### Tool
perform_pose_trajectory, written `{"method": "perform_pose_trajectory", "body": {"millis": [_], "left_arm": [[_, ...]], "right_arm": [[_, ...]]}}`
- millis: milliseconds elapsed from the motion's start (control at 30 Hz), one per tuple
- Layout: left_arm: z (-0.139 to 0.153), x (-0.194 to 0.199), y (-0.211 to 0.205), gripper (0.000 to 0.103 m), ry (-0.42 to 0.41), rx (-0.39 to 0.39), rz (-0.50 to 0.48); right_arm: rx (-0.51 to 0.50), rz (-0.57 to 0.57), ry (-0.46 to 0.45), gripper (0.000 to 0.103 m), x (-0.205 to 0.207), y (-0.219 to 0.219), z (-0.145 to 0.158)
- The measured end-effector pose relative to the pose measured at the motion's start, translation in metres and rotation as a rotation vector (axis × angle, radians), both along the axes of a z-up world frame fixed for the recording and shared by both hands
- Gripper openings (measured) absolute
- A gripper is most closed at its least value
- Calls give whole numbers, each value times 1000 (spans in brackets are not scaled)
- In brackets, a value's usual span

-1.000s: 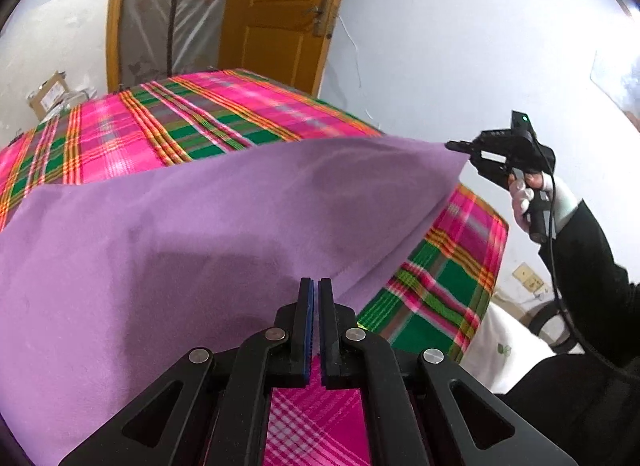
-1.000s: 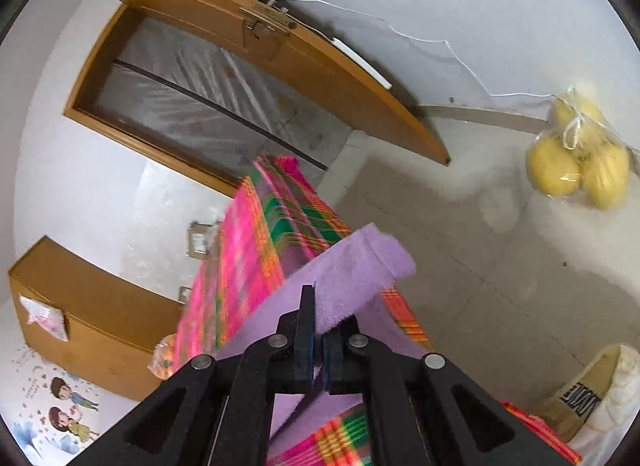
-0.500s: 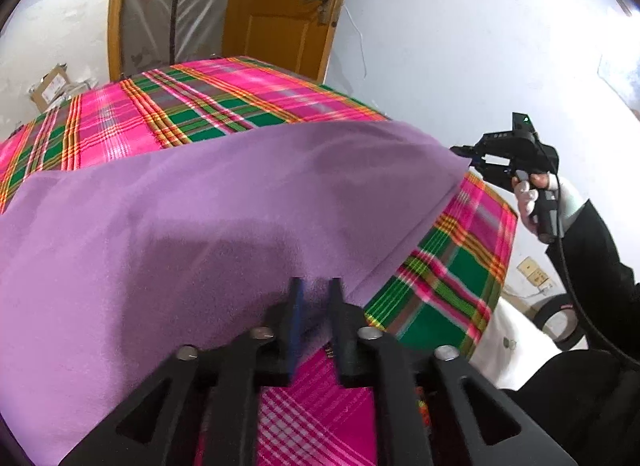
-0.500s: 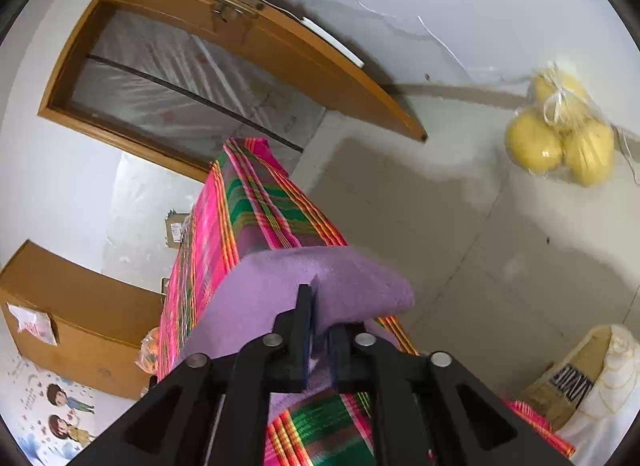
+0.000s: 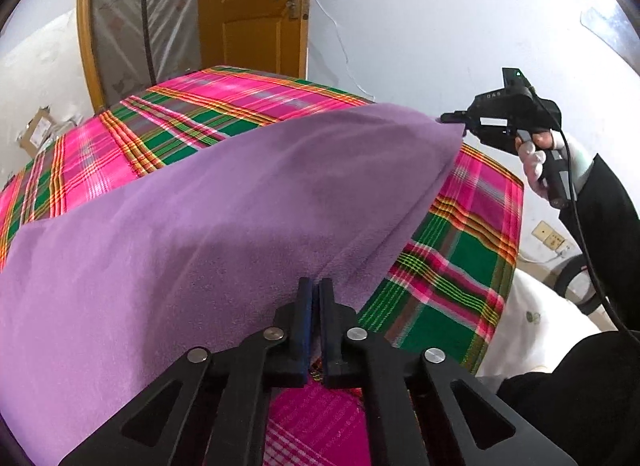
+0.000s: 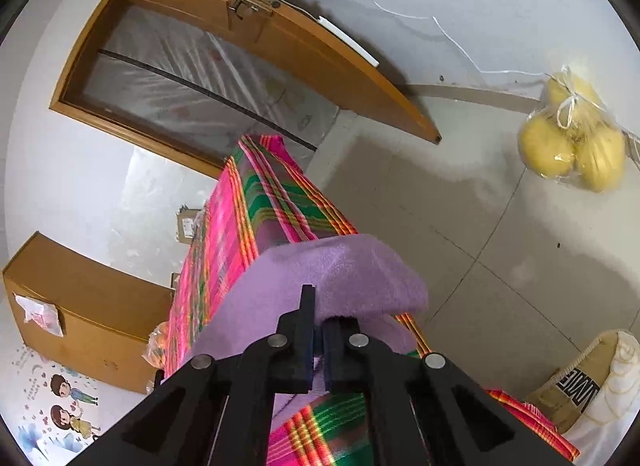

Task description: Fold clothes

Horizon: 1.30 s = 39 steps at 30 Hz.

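Note:
A purple fleece cloth (image 5: 224, 201) is stretched above a table covered in pink and green plaid (image 5: 168, 121). My left gripper (image 5: 316, 286) is shut on the cloth's near edge. The cloth's far right corner is pinched by my right gripper (image 5: 450, 118), held by a hand in a dark sleeve (image 5: 600, 201). In the right wrist view the right gripper (image 6: 318, 306) is shut on the purple cloth (image 6: 340, 270), which drapes over its fingertips. The plaid table (image 6: 256, 201) runs away below it.
An orange wooden door (image 5: 256, 5) and a plastic-covered doorway (image 5: 148, 13) stand behind the table. A white wall is on the right. A bag of yellow fruit (image 6: 572, 141) lies on the tiled floor. A wooden cabinet (image 6: 80, 306) and a white sack (image 6: 600, 382) flank the table.
The left gripper's jaws parted slightly half a second ago and have closed on the cloth again. The right gripper has risen a little with its corner, and more cloth drapes over it.

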<state>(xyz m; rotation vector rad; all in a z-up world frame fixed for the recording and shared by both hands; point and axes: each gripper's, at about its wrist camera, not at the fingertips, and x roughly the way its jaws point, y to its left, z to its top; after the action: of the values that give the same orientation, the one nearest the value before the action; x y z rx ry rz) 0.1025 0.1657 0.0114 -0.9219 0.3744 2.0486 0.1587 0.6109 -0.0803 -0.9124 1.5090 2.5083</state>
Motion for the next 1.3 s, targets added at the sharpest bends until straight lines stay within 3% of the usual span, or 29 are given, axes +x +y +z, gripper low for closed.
{"method": "perform_pose_trajectory", "body": {"millis": [133,267,500,567,633,700,833,933,1033,1133,1200,1300], "left_arm": [[8,11,-1,2,19,2,-28],[-1,9,0,2,-9,-4,-29],[5,7,-12,2,-52,77,-34],[8,6,-18,2,-64,113,-27],[14,5,-29,2,-79,169,-2],[17,1,-39,2,-73,184,57],[17,-12,-56,2,-67,186,193],[13,-14,-60,2,-54,154,258],[3,-9,-62,2,-65,121,260],[-6,1,-65,3,-64,124,251],[-7,5,-70,3,-74,135,241],[-5,7,-81,4,-93,161,249]], "right_arm": [[20,-2,27,3,7,0,10],[8,-7,-15,3,3,7,-5],[33,-49,-83,6,6,13,-15],[72,-79,-104,13,13,15,-9],[147,-110,-107,13,25,11,4],[229,-90,-44,13,34,-5,25],[417,166,80,13,18,-84,58],[559,393,108,13,-8,-161,63],[639,558,108,13,-23,-213,51],[757,671,83,14,-17,-247,35],[846,703,115,14,-2,-254,33],[872,762,83,17,4,-258,35]]}}
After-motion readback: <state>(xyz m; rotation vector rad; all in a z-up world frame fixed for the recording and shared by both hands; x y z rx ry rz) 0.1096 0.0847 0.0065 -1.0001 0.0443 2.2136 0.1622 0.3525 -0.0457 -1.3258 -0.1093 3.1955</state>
